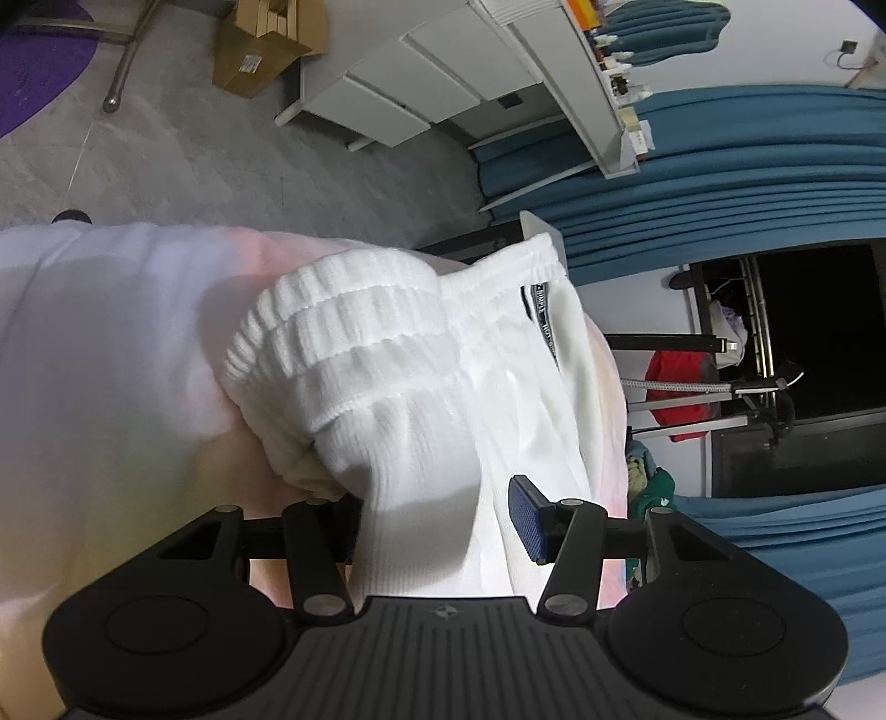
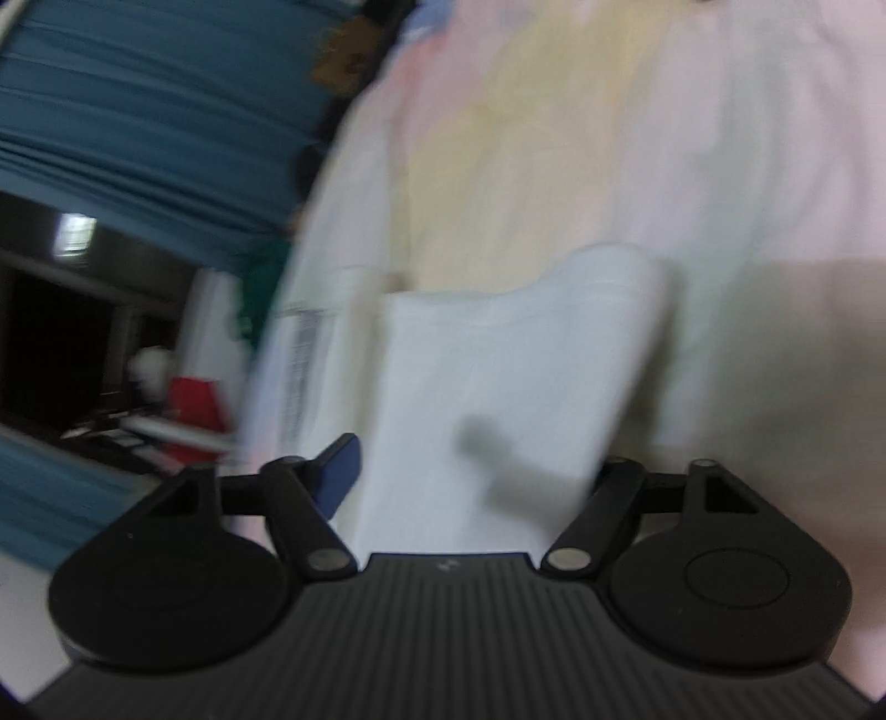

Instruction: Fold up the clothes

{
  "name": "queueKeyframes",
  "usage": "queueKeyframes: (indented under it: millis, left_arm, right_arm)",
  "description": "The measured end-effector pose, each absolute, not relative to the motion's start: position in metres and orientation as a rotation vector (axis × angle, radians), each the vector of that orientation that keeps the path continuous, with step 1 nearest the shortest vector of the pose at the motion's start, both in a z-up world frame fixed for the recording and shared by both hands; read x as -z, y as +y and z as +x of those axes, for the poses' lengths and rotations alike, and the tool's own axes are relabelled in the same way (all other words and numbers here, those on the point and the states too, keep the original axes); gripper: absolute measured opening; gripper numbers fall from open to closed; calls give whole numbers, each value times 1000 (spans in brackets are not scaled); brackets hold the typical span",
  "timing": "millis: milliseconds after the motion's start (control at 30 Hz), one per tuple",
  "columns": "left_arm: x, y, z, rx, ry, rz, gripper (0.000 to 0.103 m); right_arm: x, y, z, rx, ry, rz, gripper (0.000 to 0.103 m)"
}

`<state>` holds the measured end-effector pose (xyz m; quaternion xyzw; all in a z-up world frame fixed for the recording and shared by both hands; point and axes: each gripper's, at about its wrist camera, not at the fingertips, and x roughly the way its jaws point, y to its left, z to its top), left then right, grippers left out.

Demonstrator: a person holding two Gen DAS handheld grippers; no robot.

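Note:
A white garment (image 1: pixel 398 354) with a thick ribbed elastic waistband and a small dark label is bunched up in the left wrist view, over a pastel pink and yellow sheet (image 1: pixel 83 343). My left gripper (image 1: pixel 437 515) is shut on its ribbed cloth. The blue right pad (image 1: pixel 529 520) shows, and the other finger is hidden under the fabric. In the blurred right wrist view, a flat folded part of the white garment (image 2: pixel 498 360) lies on the pastel sheet (image 2: pixel 554 111). My right gripper (image 2: pixel 476 459) stands open around it, its blue left pad (image 2: pixel 338 476) beside the cloth edge and the right finger covered.
Blue curtains (image 1: pixel 747 183) hang at the right. A white drawer cabinet (image 1: pixel 398 94) and a cardboard box (image 1: pixel 255 50) stand on the grey floor beyond the sheet's edge. A red item (image 1: pixel 681 382) hangs on a metal rack by a dark opening.

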<state>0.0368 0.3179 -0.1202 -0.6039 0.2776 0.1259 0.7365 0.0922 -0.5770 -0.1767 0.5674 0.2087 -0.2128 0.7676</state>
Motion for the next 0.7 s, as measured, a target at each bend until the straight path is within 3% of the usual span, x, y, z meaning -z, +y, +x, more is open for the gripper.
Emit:
queueKeyframes:
  millis: [133, 200, 267, 333, 433, 533, 567, 600, 633, 700]
  left_arm:
    - [118, 317, 38, -277, 630, -1310, 53]
    - [117, 316, 41, -270, 658, -1282, 54]
    - [116, 314, 46, -247, 691, -1261, 60]
    - [116, 312, 50, -231, 717, -1239, 62]
    - [116, 310, 49, -225, 684, -1248, 62]
    - [118, 311, 47, -212, 657, -1273, 47]
    - [118, 311, 46, -203, 650, -1274, 37]
    - [118, 310, 46, -194, 642, -1275, 21]
    - [117, 309, 47, -184, 636, -1265, 15]
    - [114, 305, 48, -164, 623, -1238, 15]
  right_arm:
    - [182, -578, 103, 461, 438, 1213, 62]
    - [182, -580, 103, 425, 412, 1231, 47]
    - [182, -580, 101, 429, 405, 1250, 20]
    - [182, -582, 95, 444, 410, 1267, 11]
    - [179, -585, 84, 423, 395, 1269, 8]
    - [175, -586, 77, 404, 365, 1281, 7]
    - [173, -586, 75, 401, 357, 1282, 7]
    - [170, -585, 75, 401, 352, 1267, 7]
    - [167, -583, 77, 405, 354, 1235, 7]
    - [164, -581, 79, 429, 360, 1201, 7]
